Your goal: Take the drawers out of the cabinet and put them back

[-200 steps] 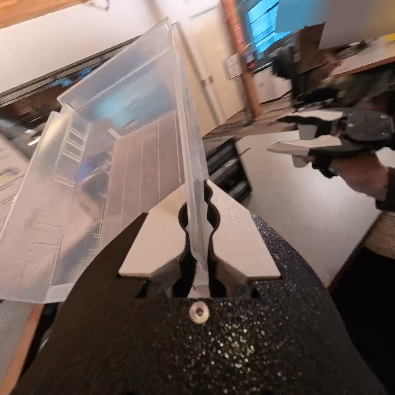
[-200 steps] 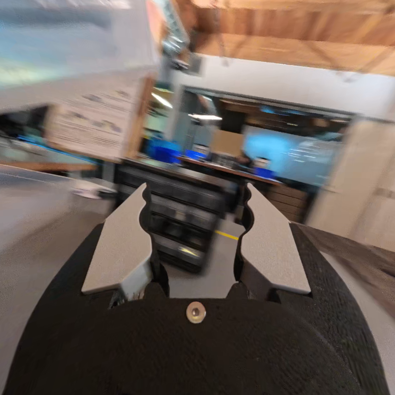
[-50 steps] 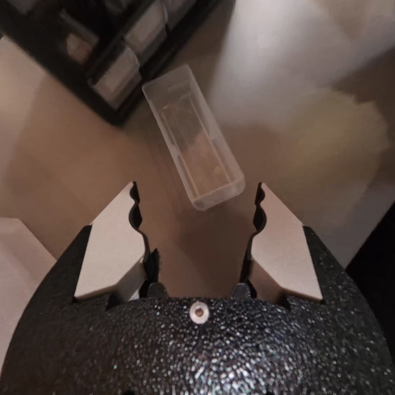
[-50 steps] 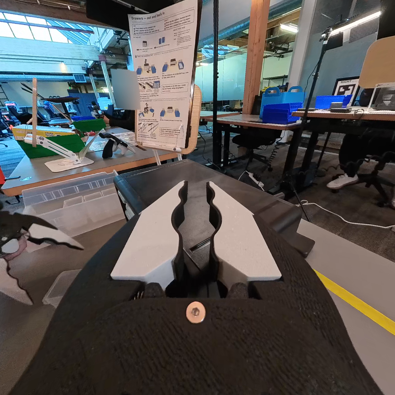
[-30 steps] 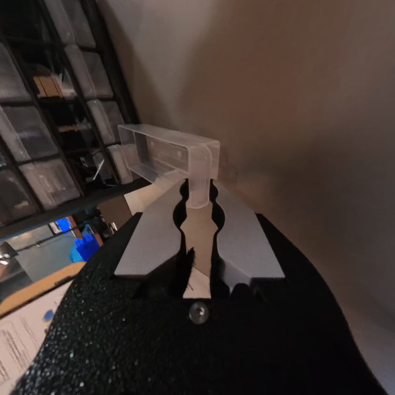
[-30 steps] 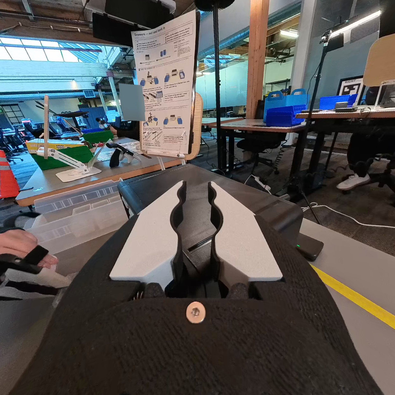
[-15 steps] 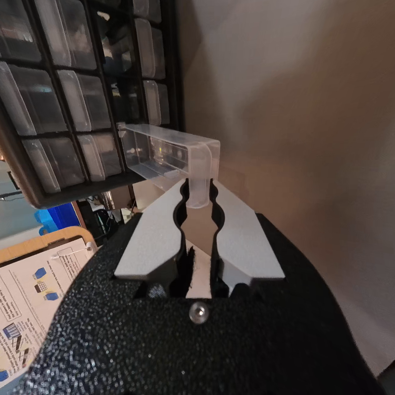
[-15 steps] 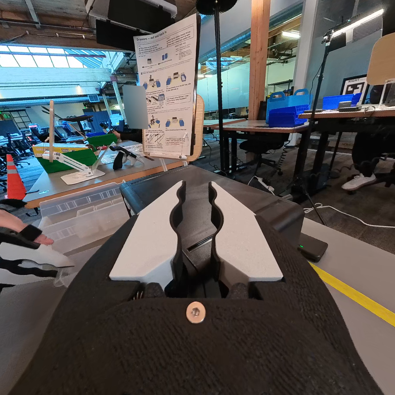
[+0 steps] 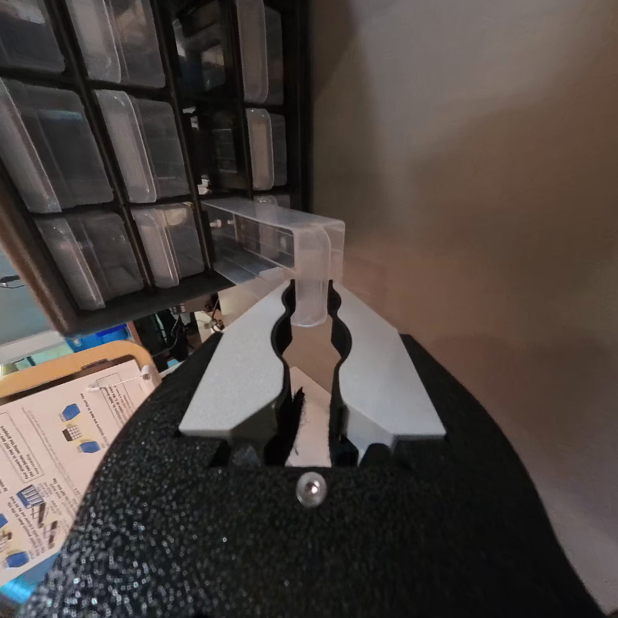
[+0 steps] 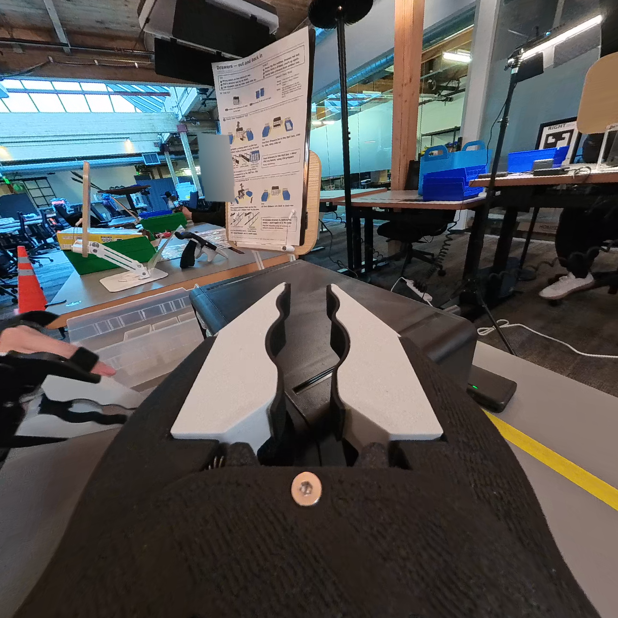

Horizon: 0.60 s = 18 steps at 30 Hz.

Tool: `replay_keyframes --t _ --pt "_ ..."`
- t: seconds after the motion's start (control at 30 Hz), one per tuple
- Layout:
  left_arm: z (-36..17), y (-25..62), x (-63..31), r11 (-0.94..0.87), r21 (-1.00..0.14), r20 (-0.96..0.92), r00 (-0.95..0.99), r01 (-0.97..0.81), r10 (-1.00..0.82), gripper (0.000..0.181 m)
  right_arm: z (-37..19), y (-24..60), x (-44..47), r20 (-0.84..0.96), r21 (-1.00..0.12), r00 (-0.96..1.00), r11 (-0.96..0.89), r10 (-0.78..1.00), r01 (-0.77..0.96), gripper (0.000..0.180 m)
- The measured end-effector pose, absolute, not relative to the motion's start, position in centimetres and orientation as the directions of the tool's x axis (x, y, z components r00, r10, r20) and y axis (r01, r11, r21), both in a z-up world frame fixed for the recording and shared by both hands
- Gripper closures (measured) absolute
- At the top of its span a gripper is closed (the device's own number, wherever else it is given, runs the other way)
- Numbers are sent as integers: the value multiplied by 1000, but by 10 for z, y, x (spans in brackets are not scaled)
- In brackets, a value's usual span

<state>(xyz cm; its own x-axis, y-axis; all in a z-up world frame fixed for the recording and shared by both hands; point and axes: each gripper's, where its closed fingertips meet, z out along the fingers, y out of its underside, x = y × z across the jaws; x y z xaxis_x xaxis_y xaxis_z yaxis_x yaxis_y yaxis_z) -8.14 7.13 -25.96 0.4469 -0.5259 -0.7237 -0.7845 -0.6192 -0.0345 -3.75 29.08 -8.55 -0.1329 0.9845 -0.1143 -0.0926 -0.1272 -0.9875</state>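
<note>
In the left wrist view, which is rolled sideways, my left gripper (image 9: 309, 284) is shut on the front tab of a small clear drawer (image 9: 267, 234). The drawer's far end sits in an open slot at the corner of the black cabinet (image 9: 133, 301). Most of its length still sticks out. Other clear drawers (image 9: 160, 140) fill the slots around it. My right gripper (image 10: 307, 287) is shut and empty, resting over the cabinet's black top (image 10: 384, 311). The left gripper (image 10: 100, 406) and the hand holding it show at the left of the right wrist view.
A large clear bin (image 10: 140, 331) stands left of the cabinet. An instruction sheet on a stand (image 10: 267, 150) rises behind it. A small black device with a green light (image 10: 491, 394) and a yellow tape line (image 10: 551, 465) lie on the grey table (image 10: 551, 418) to the right.
My left gripper closed on the small drawer lying on the table, lifted it and carried it to the cabinet; its far end now sits in a slot. The right gripper has stayed put.
</note>
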Motion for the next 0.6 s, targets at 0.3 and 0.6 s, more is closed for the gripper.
replay_keyframes --t 0.3,0.6 --pt "-265 116 -115 -592 -131 -845 402 -795 -353 163 -85 292 -38 -124 -986 -138 -138 983 -96 159" --pt "-242 123 -92 -424 -503 -832 555 -753 1 116 -87 291 -38 -124 -987 -133 -136 983 -82 158"
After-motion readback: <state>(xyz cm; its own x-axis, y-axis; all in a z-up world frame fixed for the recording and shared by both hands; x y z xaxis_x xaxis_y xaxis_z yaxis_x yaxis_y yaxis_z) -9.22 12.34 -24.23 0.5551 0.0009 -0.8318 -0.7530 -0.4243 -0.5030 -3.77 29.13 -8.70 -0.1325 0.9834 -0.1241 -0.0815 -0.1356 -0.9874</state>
